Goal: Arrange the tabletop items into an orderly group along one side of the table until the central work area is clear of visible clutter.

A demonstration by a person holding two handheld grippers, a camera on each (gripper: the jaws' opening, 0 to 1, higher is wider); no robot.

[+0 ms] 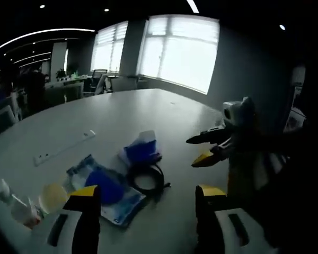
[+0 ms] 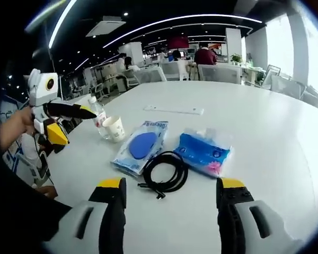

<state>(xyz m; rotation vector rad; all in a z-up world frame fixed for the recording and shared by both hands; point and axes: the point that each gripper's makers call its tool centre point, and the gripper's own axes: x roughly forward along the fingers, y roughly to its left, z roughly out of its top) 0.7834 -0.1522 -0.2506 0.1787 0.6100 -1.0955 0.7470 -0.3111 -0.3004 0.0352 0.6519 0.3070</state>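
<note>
I am holding both grippers above the near edge of the table, and nothing has been picked up yet, so I judge this to be the very start: choosing the first item to move.

In the left gripper view the left gripper is hanging with its jaws wide apart and nothing between them. In the right gripper view the right gripper is likewise spread and empty, its tips just short of the cable.

The clutter is lying in a loose cluster. The coiled cable is sitting in the middle, touching or just beside the flat pack with a blue oval on it, and the blue pouch is lying just on its other side. A paper cup and a bottle are standing together beyond the pack, near the table edge. A long white strip is lying well apart, further in.

The cup and bottle are already sitting by one side, so I am thinking of gathering the rest toward them. The next move calls for lowering the right gripper onto the cable, closing across a bundle of loops so the coil does not spill open, then carrying it toward the cup.
</note>
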